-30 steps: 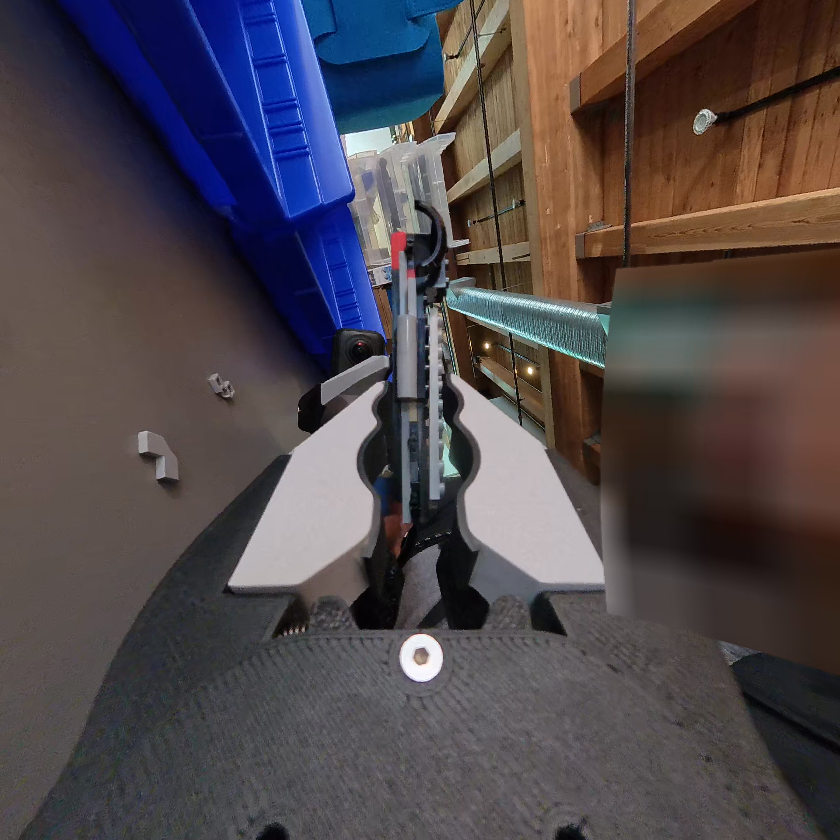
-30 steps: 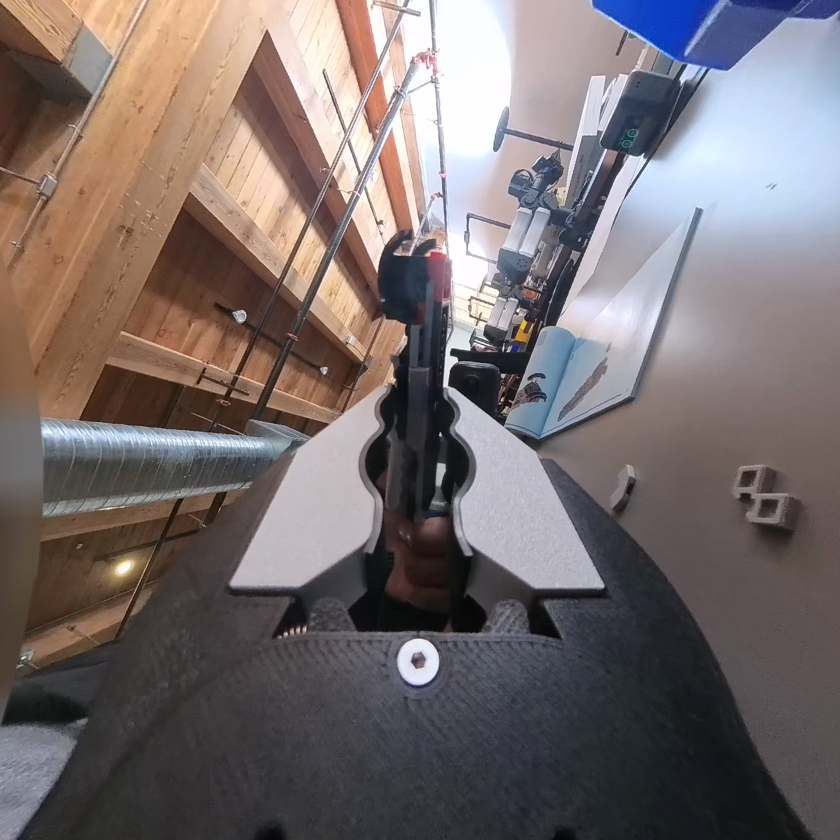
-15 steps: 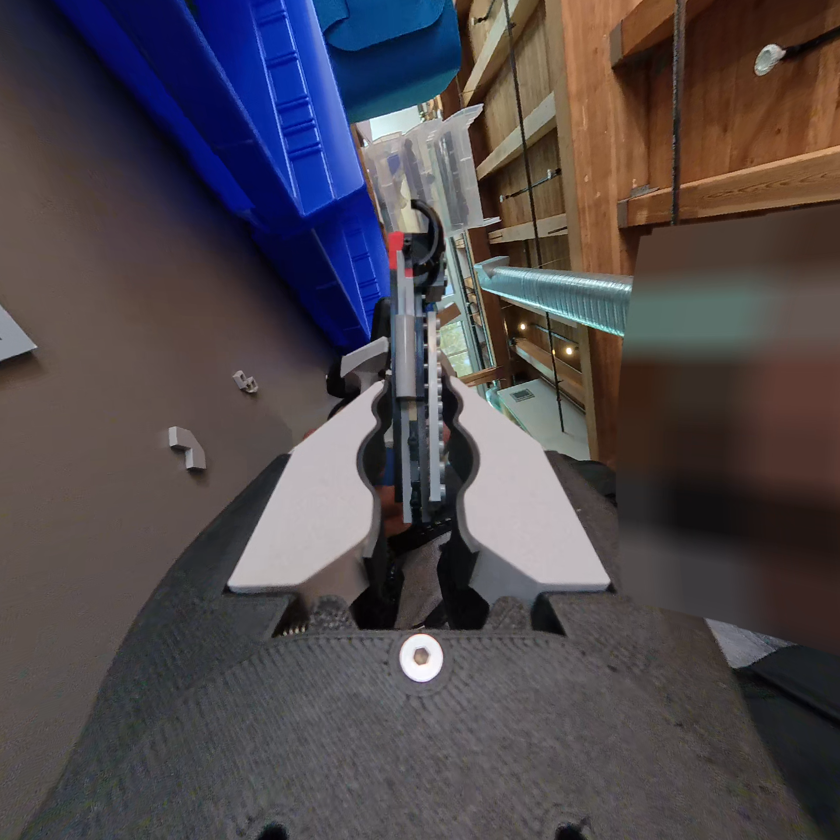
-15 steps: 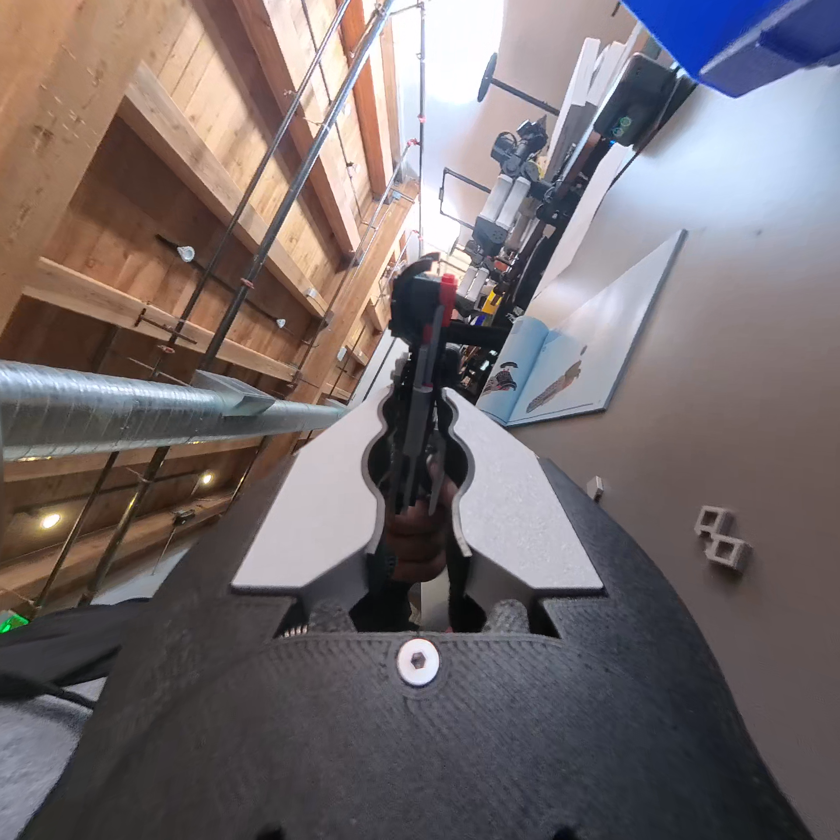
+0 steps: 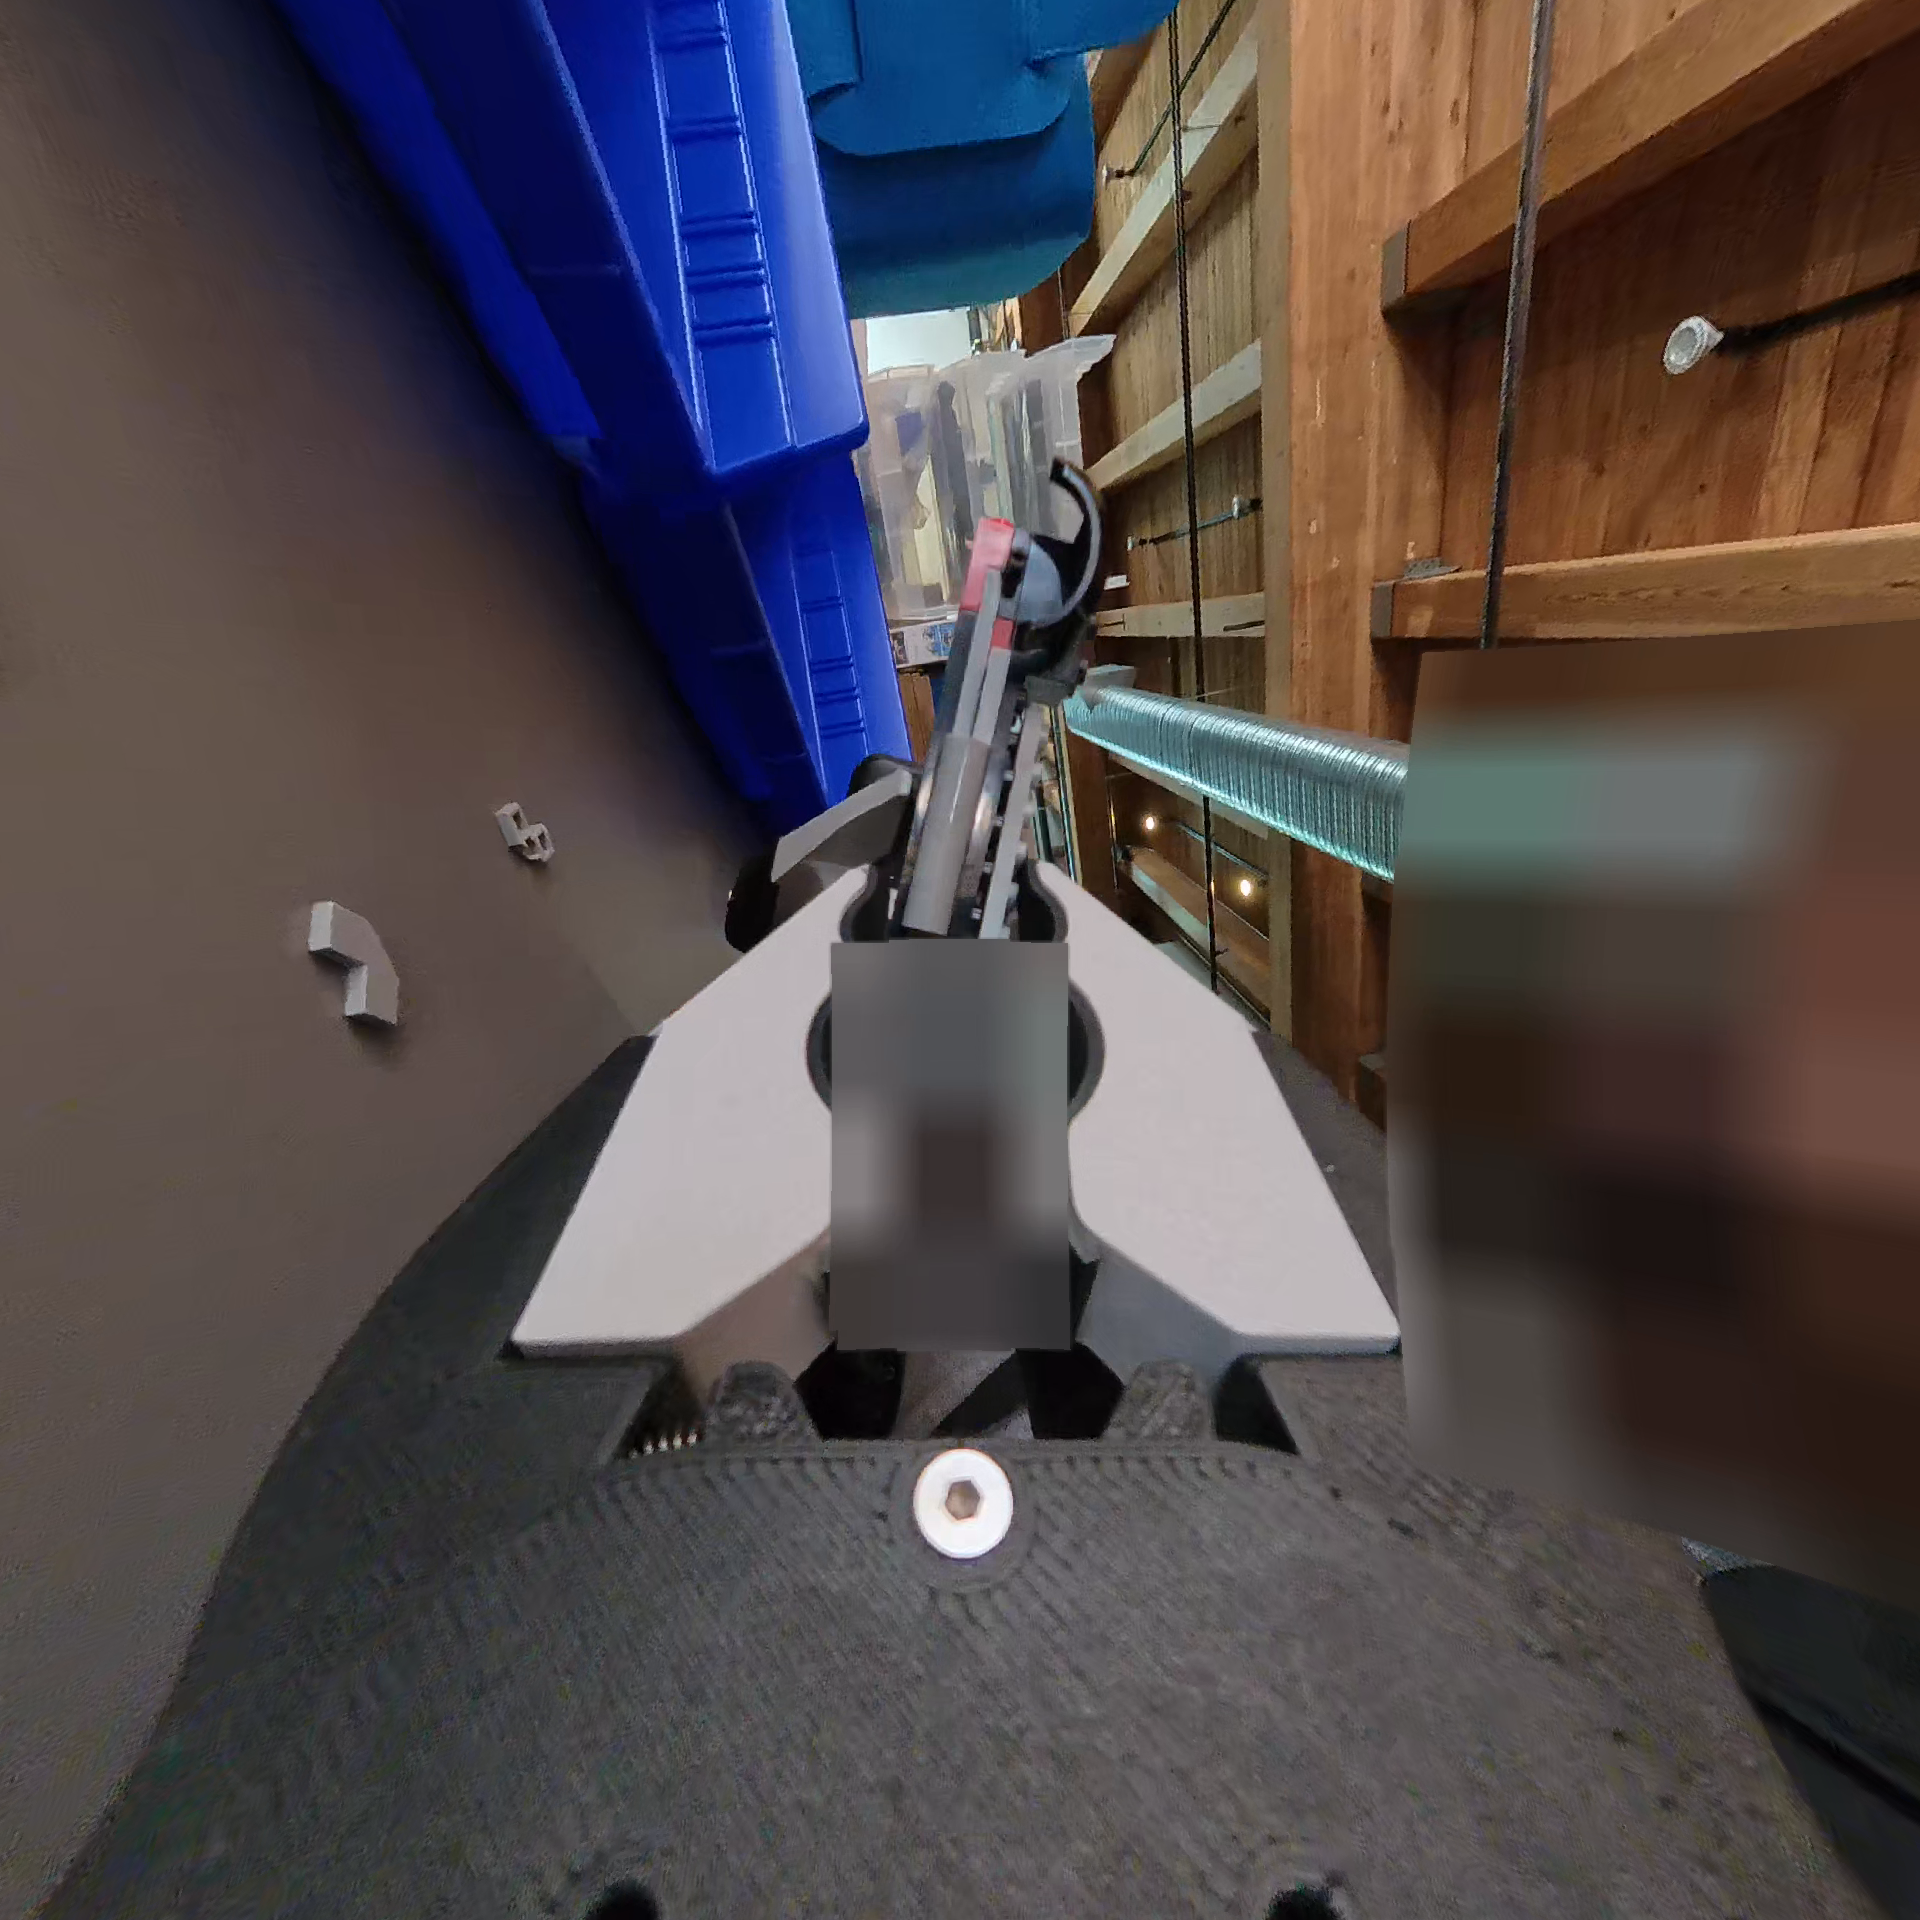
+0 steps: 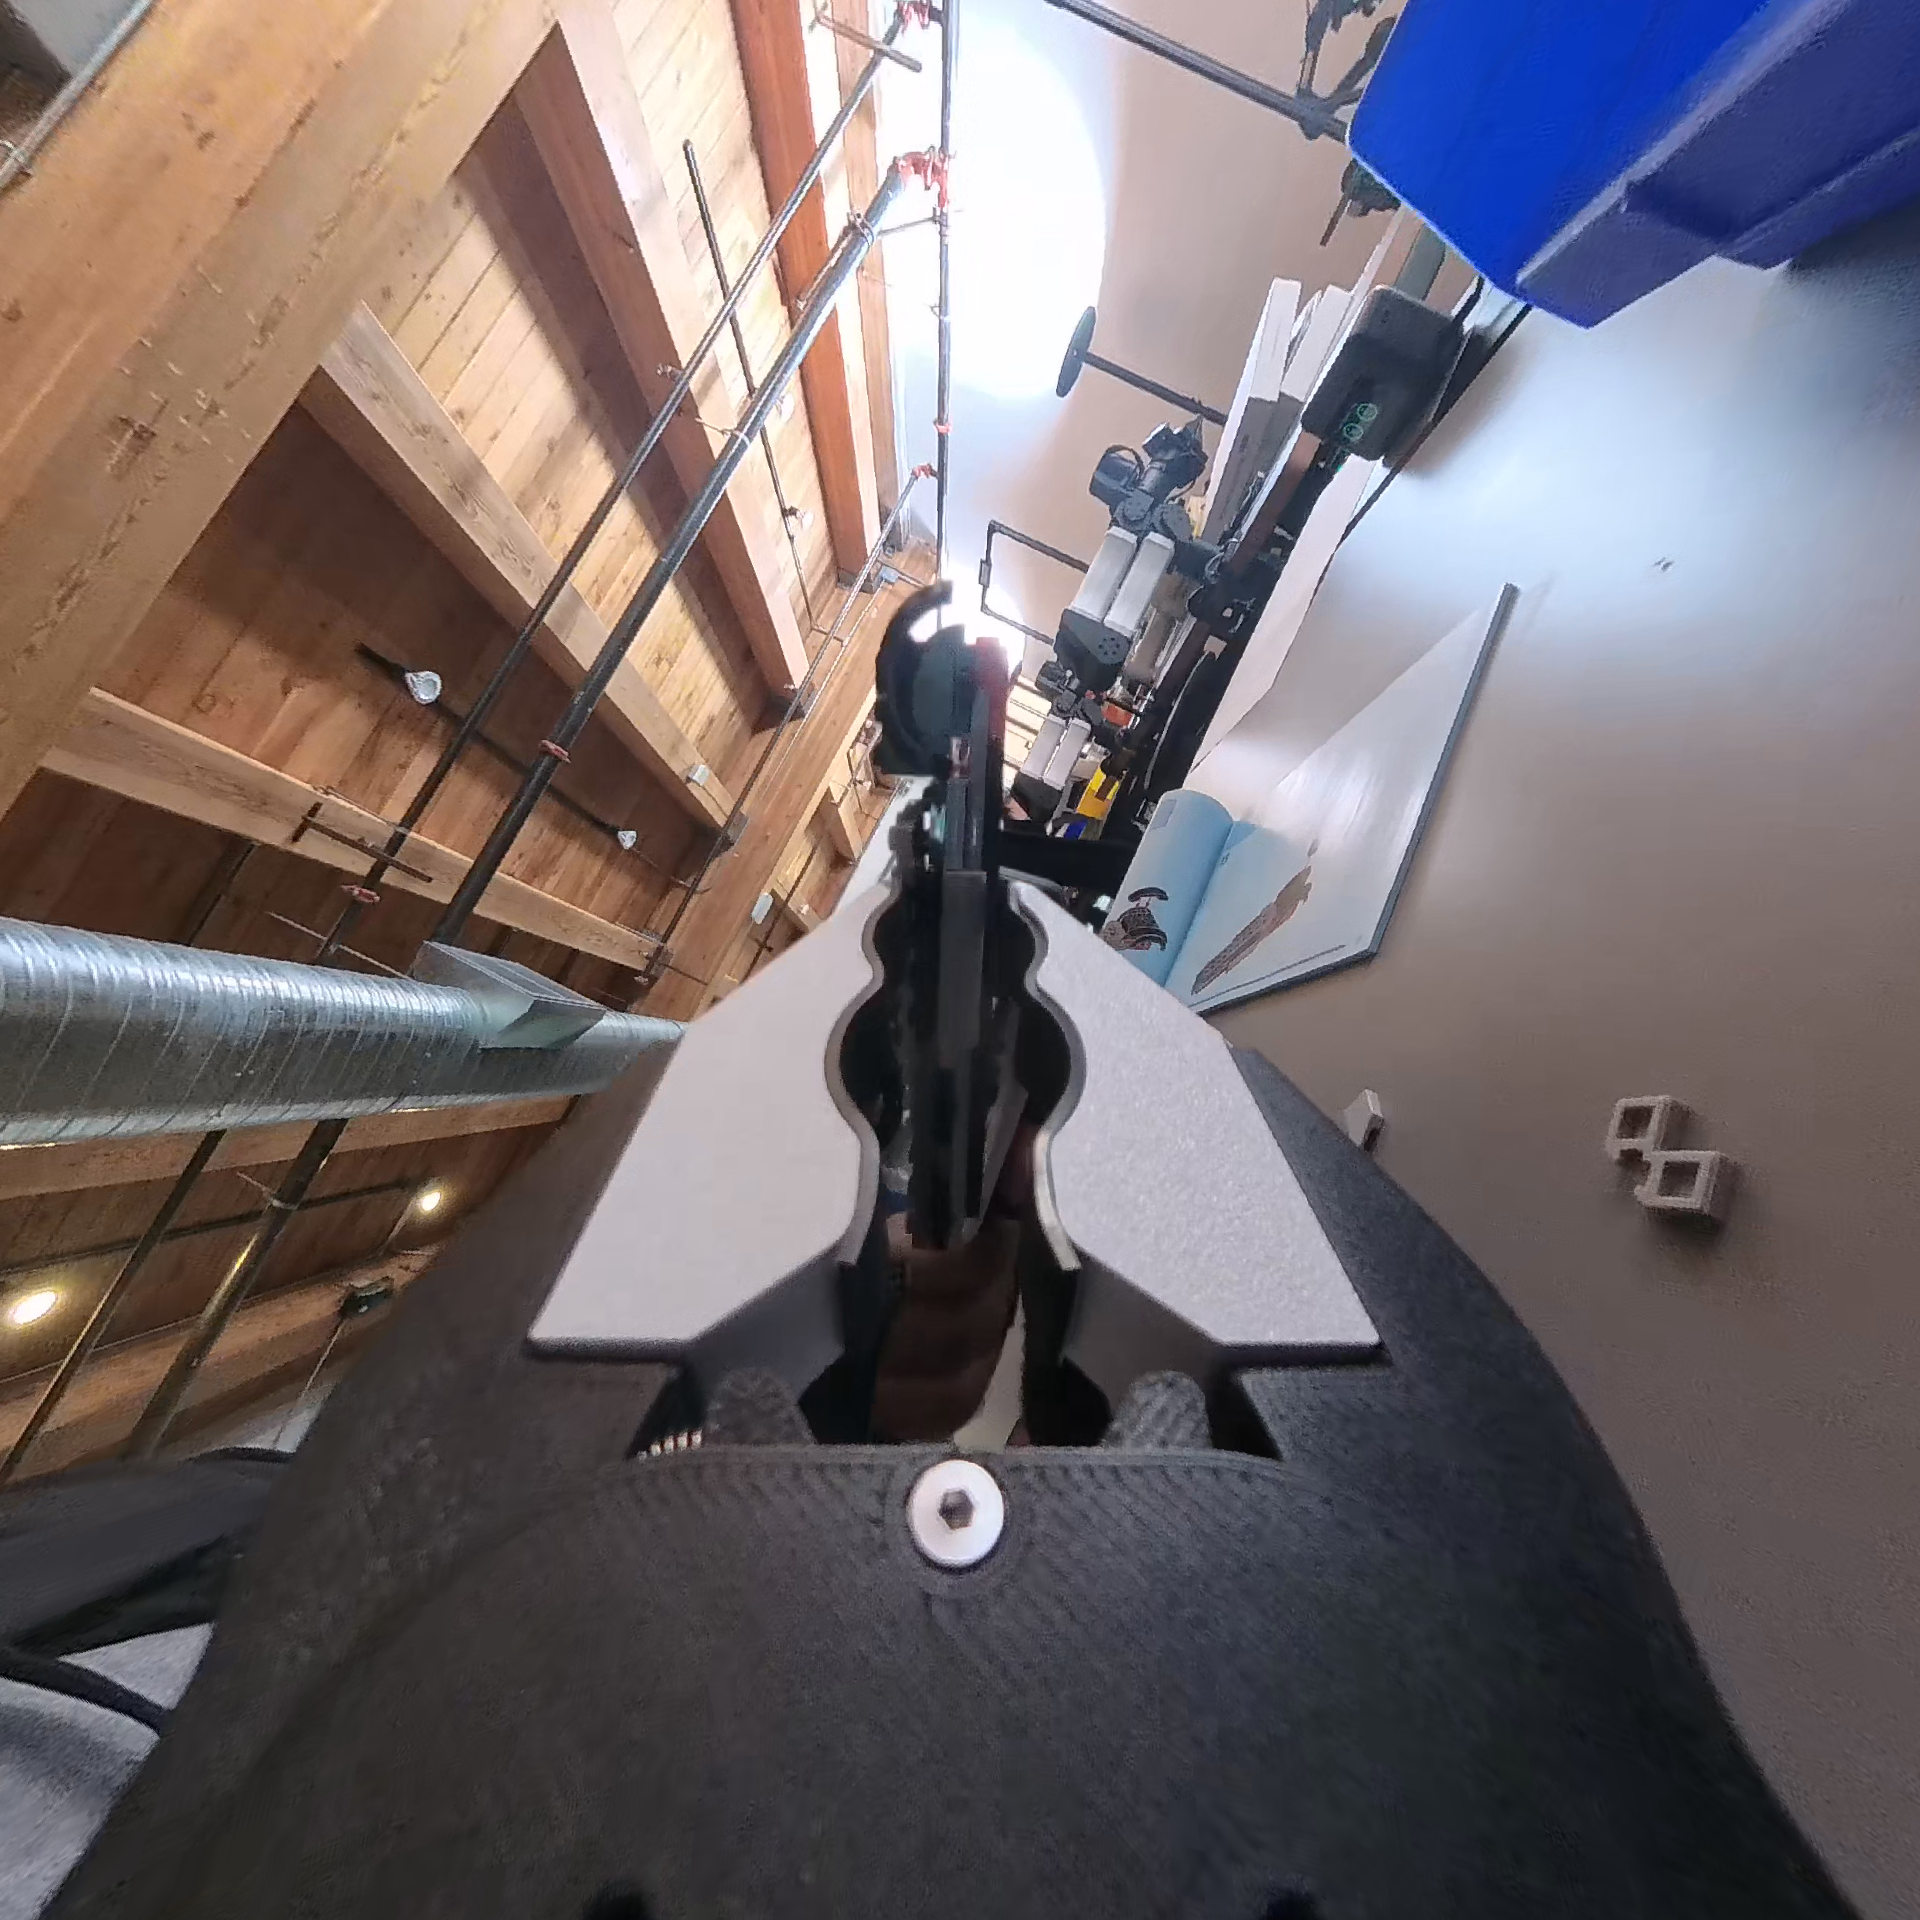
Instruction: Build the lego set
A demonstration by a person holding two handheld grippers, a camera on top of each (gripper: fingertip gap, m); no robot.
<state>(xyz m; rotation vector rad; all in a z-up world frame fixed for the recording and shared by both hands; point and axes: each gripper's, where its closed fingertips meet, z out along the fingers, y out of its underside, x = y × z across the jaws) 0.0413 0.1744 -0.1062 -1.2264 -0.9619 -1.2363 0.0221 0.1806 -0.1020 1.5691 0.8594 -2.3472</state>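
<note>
Left wrist view shows the grey-and-black lego assembly with a red tip (image 5: pixel 987 727), pinched by both the left gripper (image 5: pixel 951 914) and the right gripper (image 6: pixel 951 935), now tilted over, probably being pressed together.

Brown bench top (image 5: pixel 208 727); blue bins (image 5: pixel 707 312) at its far edge. Timber-clad wall (image 6: pixel 312 416), ribbed metal duct (image 6: pixel 260 1029), small lamps (image 6: pixel 31 1307); bright patch (image 6: pixel 1029 218), possibly a window.

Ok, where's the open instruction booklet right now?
In the right wrist view, the open instruction booklet lies on the brown table, right of the right gripper, against a flat white board.
</note>
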